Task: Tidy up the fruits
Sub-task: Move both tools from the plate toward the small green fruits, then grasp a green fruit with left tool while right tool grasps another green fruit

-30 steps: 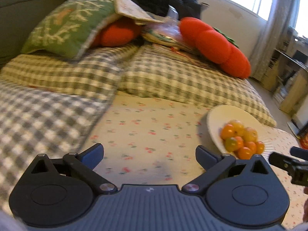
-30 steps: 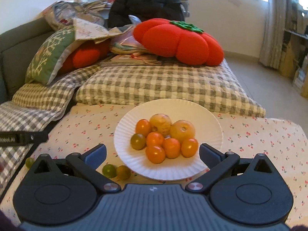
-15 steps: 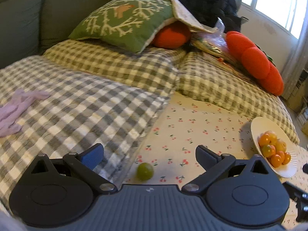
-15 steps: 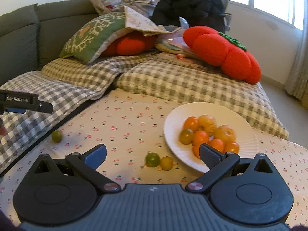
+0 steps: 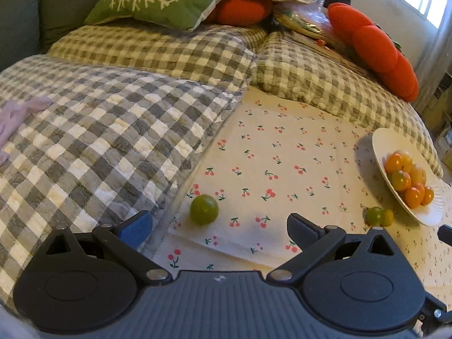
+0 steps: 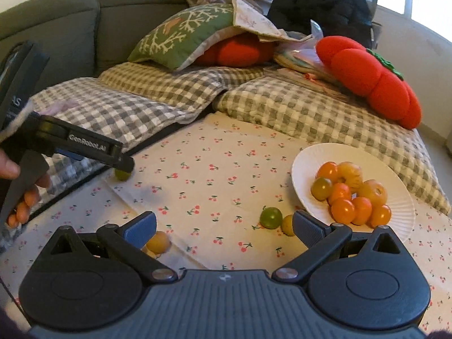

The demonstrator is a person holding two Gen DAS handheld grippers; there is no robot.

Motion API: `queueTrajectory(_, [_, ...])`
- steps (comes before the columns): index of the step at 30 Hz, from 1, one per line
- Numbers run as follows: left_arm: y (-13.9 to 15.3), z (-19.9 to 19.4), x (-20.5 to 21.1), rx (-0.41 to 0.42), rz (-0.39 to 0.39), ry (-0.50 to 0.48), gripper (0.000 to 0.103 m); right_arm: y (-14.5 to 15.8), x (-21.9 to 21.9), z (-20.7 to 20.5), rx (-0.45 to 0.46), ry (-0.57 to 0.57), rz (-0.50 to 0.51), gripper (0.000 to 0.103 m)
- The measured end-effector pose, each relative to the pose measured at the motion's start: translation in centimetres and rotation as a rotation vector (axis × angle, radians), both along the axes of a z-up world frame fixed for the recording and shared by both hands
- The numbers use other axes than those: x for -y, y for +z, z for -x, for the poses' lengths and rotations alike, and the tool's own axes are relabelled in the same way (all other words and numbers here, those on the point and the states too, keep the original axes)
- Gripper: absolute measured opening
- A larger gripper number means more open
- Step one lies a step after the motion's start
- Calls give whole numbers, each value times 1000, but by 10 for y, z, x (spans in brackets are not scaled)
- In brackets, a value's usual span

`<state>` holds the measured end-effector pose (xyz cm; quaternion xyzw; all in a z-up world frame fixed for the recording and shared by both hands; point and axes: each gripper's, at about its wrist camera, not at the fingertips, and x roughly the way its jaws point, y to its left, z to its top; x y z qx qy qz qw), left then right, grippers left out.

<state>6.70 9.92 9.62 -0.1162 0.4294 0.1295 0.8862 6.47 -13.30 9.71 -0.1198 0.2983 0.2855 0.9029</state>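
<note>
A white plate (image 6: 308, 158) with several orange and yellow tomatoes (image 6: 350, 195) sits on the cherry-print cloth; it also shows in the left wrist view (image 5: 381, 141). A green tomato (image 5: 204, 209) lies by the checked quilt's edge, just ahead of my open, empty left gripper (image 5: 217, 226). In the right wrist view the left gripper (image 6: 124, 163) hovers over that fruit (image 6: 122, 174). A green tomato (image 6: 270, 217) and a yellow one (image 6: 287, 224) lie beside the plate, just ahead of my open right gripper (image 6: 223, 226). An orange fruit (image 6: 158, 241) sits by its left finger.
A grey checked quilt (image 5: 99, 130) borders the cloth on the left. Checked cushions (image 6: 310, 110), a green pillow (image 6: 186, 31) and red tomato-shaped cushions (image 6: 367, 76) lie behind. A pink cloth (image 5: 17, 113) lies on the quilt.
My left gripper has swung left and dropped toward the lone green tomato, which now sits between its fingers' line. My right gripper has pulled back and left, so the plate sits to its right.
</note>
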Motion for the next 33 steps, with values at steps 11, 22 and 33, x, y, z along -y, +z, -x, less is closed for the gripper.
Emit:
queueTrajectory(11, [-21,-22,-16,-71,103,59,96,-16,21,-33,-92,-58,-149,86])
queueTrajectory(22, [-29,-33,-18,-55,88,57,91,-35,7,-43,-19,-53,-43,60])
queueTrajectory(33, [-42,-44,-18,-73,72,42,75,-45,-7,-54,-2,11,18,48])
